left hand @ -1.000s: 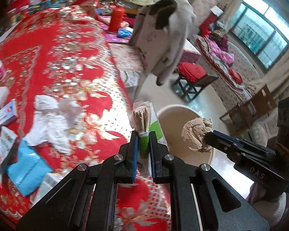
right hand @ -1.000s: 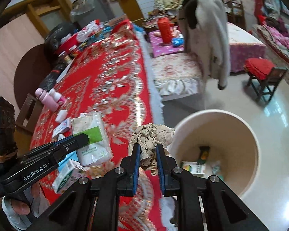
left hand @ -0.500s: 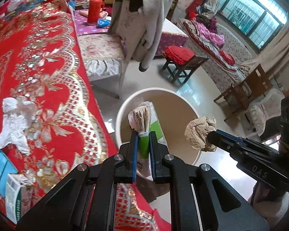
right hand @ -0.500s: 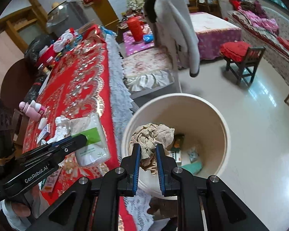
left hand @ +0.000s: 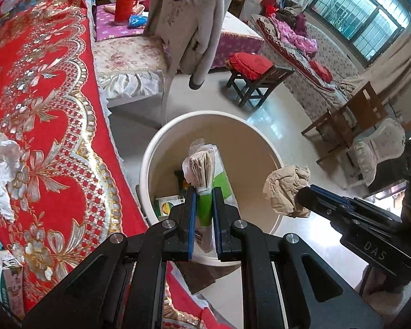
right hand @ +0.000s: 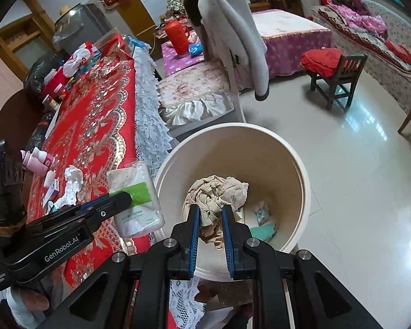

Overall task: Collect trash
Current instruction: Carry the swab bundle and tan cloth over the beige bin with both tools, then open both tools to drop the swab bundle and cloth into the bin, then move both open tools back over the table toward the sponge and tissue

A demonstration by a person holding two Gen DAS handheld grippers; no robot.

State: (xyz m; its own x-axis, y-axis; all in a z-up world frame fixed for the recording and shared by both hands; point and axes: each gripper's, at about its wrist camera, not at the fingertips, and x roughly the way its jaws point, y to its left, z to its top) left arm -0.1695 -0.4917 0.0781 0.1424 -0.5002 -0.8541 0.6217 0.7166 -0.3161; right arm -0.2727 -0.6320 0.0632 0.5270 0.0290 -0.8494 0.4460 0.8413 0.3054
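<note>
My left gripper [left hand: 204, 192] is shut on a tissue pack [left hand: 205, 164] in clear and green wrap, held above the cream trash bin [left hand: 161, 142] on the floor. The same tissue pack [right hand: 135, 194] shows at the left in the right wrist view, in the left gripper [right hand: 127, 196]. My right gripper [right hand: 209, 208] is shut on a crumpled beige paper wad [right hand: 217, 193] over the bin [right hand: 298, 164]. That wad [left hand: 286, 189] and the right gripper [left hand: 301, 192] show at the bin's right rim in the left wrist view. Several pieces of trash lie in the bin's bottom.
The red patterned tablecloth [left hand: 41, 109] with a lace edge [right hand: 148, 126] borders the bin on the left. On it lie white crumpled tissues [left hand: 0, 164], a small carton [left hand: 5, 279] and pink bottles [right hand: 38, 161]. A chair with a grey coat [right hand: 233, 33] and a small stool [right hand: 337, 76] stand behind.
Both grippers have swung from above the table edge to over the bin and sunk a little. Their holds on the tissue pack and the paper wad are unchanged.
</note>
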